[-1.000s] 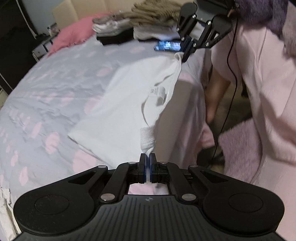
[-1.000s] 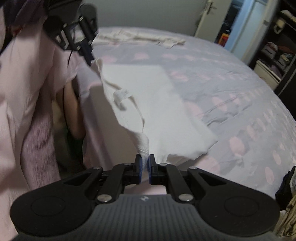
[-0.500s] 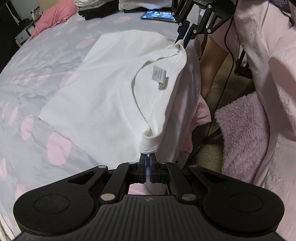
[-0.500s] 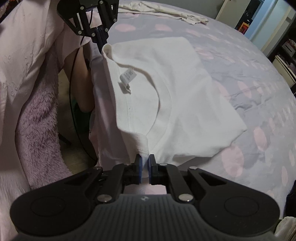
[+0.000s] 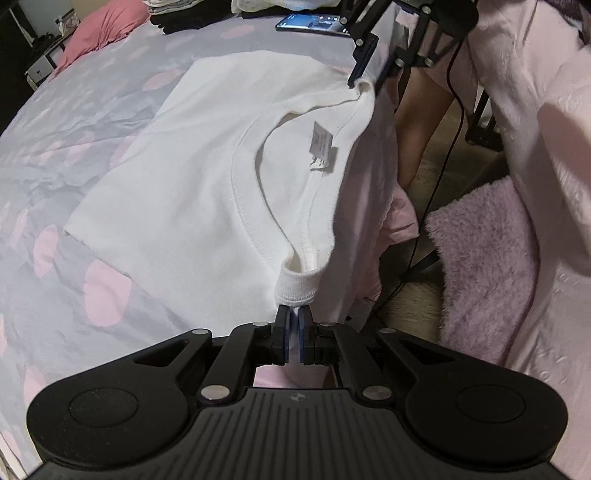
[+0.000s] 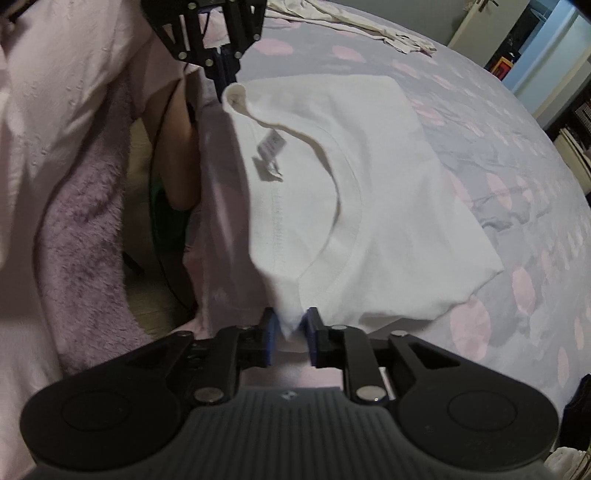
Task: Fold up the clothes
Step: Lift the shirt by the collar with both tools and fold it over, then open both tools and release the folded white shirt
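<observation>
A white T-shirt [image 5: 207, 166] lies folded flat on the bed, collar and label [image 5: 323, 147] facing up along the bed's edge. In the left wrist view my left gripper [image 5: 293, 317] is shut on the near corner of the shirt beside the collar. The right gripper [image 5: 365, 79] sits at the far corner with its fingers spread. Seen from the right wrist, the T-shirt [image 6: 388, 184] fills the middle. My right gripper [image 6: 290, 325] is open, and the shirt's corner rests loosely between the blue pads. The left gripper [image 6: 225, 74] holds the opposite corner.
The bed [image 5: 74, 129] has a grey cover with pink spots. A phone [image 5: 310, 24], stacked clothes [image 5: 192, 14] and a pink pillow [image 5: 107, 22] lie at its far end. A beige garment [image 6: 354, 22] lies beyond the shirt. A person in pink [image 5: 535, 110] stands beside the bed.
The shirt's collar edge has come down from hanging to lying flat by the bed's edge. The right gripper's fingers have parted; the left stays shut on the cloth.
</observation>
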{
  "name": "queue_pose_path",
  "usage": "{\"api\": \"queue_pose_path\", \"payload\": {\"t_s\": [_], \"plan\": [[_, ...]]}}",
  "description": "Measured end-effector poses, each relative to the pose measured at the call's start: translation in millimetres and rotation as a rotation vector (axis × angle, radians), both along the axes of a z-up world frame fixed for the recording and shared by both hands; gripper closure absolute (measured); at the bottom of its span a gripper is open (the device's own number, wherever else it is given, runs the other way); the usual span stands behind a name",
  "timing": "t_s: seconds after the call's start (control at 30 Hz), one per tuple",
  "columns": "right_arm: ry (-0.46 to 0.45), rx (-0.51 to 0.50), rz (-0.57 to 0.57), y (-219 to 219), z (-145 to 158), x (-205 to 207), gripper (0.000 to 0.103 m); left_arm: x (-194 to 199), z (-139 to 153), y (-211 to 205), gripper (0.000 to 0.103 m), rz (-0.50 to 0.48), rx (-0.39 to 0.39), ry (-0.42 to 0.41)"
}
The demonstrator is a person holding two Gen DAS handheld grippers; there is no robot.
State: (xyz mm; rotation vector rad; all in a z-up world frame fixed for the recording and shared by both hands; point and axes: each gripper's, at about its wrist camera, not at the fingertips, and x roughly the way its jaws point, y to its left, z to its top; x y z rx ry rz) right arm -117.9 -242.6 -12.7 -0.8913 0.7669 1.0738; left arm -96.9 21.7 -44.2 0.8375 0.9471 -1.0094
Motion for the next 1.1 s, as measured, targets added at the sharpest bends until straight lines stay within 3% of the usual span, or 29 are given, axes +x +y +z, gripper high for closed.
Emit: {"api": "queue_pose_path", "payload": {"t_s": [0.17,0.3,0.53,0.7,0.9,1.1], "plan": [[0.059,0.016,0.031,-6,12,-6,0.077,0,15,2,0.097,0.001,-0.026,0.055],[0.088,0.023,0.047,-10,27,-10,0.077,-1,34,3,0.088,0.003,-0.079,0.106],[0.030,0.200,-0.213,-13,55,22,0.077,32,65,10,0.086,0.189,-0.269,0.060],[-0.006,0.250,-0.362,-5,54,52,0.081,63,72,6,0.086,0.316,-0.342,-0.011],[0.008,0.260,-0.395,3,45,87,0.082,98,64,-3,0.086,0.382,-0.305,-0.069],[0.051,0.241,-0.435,0,30,127,0.082,134,43,7,0.088,0.453,-0.266,-0.076]]}}
